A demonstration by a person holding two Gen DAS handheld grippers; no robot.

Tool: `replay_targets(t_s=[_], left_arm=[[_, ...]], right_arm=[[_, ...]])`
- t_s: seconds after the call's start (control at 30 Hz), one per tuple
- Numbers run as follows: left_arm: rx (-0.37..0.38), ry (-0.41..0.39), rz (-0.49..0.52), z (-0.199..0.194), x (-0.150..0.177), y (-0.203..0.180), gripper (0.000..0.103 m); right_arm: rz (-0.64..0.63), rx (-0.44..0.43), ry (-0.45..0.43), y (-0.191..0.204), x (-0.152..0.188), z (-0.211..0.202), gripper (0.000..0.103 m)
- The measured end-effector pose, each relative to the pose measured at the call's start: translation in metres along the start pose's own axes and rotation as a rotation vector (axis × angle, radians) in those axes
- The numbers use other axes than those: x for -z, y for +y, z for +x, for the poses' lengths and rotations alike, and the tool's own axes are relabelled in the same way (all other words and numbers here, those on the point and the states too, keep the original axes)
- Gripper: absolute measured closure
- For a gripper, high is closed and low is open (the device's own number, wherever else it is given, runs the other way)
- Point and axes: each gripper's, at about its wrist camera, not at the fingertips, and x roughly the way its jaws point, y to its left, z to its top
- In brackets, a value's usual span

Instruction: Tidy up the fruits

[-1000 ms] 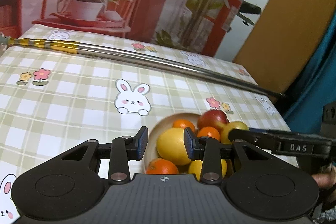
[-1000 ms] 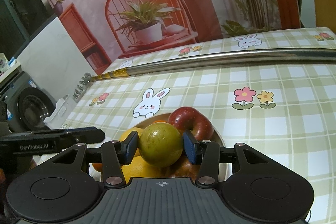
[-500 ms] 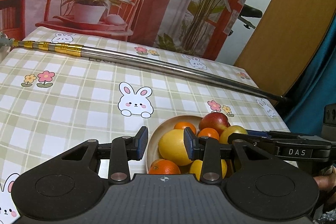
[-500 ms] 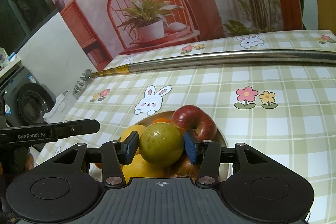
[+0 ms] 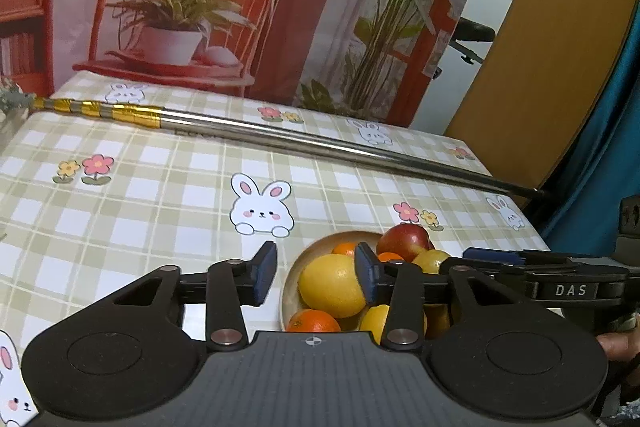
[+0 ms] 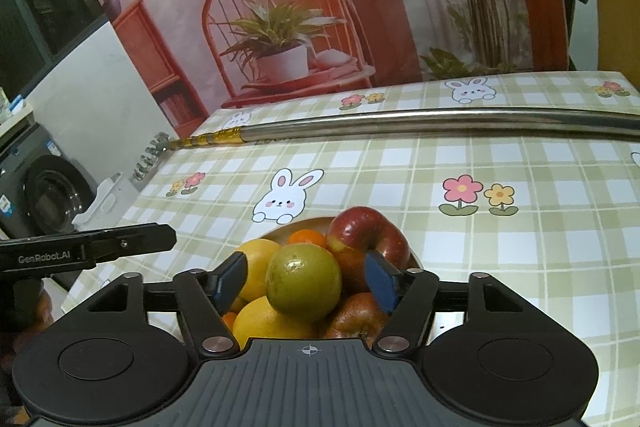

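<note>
Looking along the left gripper [image 5: 316,273]: jaws opening, pads apart with nothing pressed between them, the right-hand pad just over the edge of a yellow lemon [image 5: 330,285] in the wooden bowl [image 5: 289,291]. Bowl at about five o'clock on the checked tablecloth [image 5: 160,195], heaped with an orange [image 5: 313,321] at six o'clock, a small tangerine [image 5: 345,249] at twelve, a red apple [image 5: 404,237] at one o'clock. Long metal pole [image 5: 320,141] lying across the far side of the cloth, well apart from the bowl. Right gripper's finger marked DAS reaching in from three o'clock. Turning to the right gripper [image 6: 306,281]: jaws opening, blue pads standing clear on either side of a green-yellow citrus [image 6: 303,281] perched on top of the pile, so released rather than gripped. Red apple [image 6: 368,233] just beyond it at one o'clock, lemon [image 6: 258,263] touching at nine o'clock, a brownish fruit [image 6: 354,315] at four o'clock, bowl rim [image 6: 304,223] peeking out at twelve. Judging the step as a set-down on a rounded heap: best to finish widening both pads evenly, avoid brushing the fruit sideways, then lift straight back along the fingers. Likely risk: citrus rolling off the pile toward the cloth if nudged, so worth waiting until settled before drawing away.
</note>
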Motion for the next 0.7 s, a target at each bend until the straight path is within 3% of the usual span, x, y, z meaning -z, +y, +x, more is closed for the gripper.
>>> replay_targets(t_s=[0.13, 0.27, 0.4, 0.7], left_arm=[[-0.017, -0.023, 0.013, -0.008, -0.004, -0.001, 0.033], [-0.033, -0.062, 0.026, -0.019, -0.008, -0.003, 0.013], [-0.047, -0.103, 0.051, -0.031, -0.013, -0.009, 0.008], [-0.064, -0.186, 0.129, -0.06, -0.034, -0.029, 0.002]], right_arm=[[-0.006, 0.008, -0.02, 0.002, -0.001, -0.006, 0.026], [-0.018, 0.022, -0.046, 0.007, -0.003, -0.014, 0.011], [-0.029, 0.043, -0.069, 0.011, -0.006, -0.024, 0.0], [-0.097, 0.119, -0.143, 0.023, -0.026, -0.054, 0.0]])
